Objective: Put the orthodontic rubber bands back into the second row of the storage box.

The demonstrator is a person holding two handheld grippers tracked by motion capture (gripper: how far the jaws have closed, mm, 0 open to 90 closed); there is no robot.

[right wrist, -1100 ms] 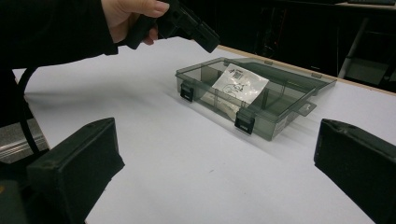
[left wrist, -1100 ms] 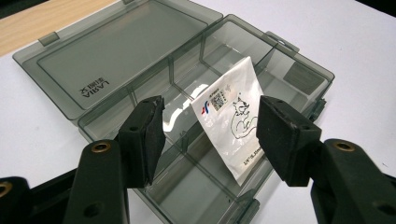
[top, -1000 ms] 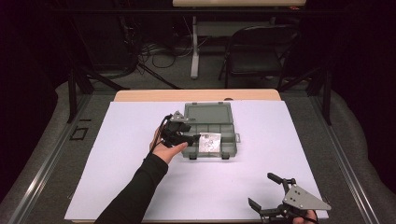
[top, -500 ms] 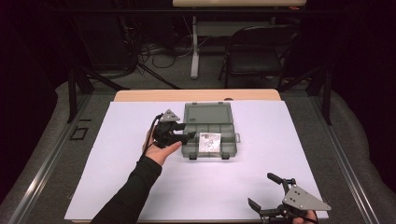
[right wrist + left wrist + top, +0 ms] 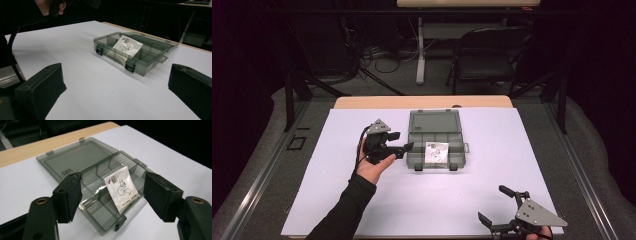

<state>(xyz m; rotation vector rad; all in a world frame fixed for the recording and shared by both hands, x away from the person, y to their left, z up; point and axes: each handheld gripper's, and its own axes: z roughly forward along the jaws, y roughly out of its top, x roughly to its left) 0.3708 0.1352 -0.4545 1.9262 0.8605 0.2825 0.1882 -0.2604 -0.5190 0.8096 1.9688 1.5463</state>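
Resting mid-frame in the open compartment box (image 5: pixel 434 152): white sachet (image 5: pixel 436 152), light, limp, slippery; pinch its raised edge. Your left gripper (image 5: pixel 404 149), jaws just widened, and right gripper (image 5: pixel 493 206) hold nothing.

Dark room lying beyond white-topped table (image 5: pixel 532 150); wooden edge strip (image 5: pixel 422 102) showing at table's far side. Folding chair (image 5: pixel 484 60) standing upper right; cables (image 5: pixel 372 55) trailing across grey floor (image 5: pixel 272 150), upper left.

A white sheet (image 5: pixel 422 200) covers a light wooden tabletop (image 5: pixel 422 102). Beyond it stand a black folding chair (image 5: pixel 487 60) and tangled black floor cables (image 5: pixel 372 55).
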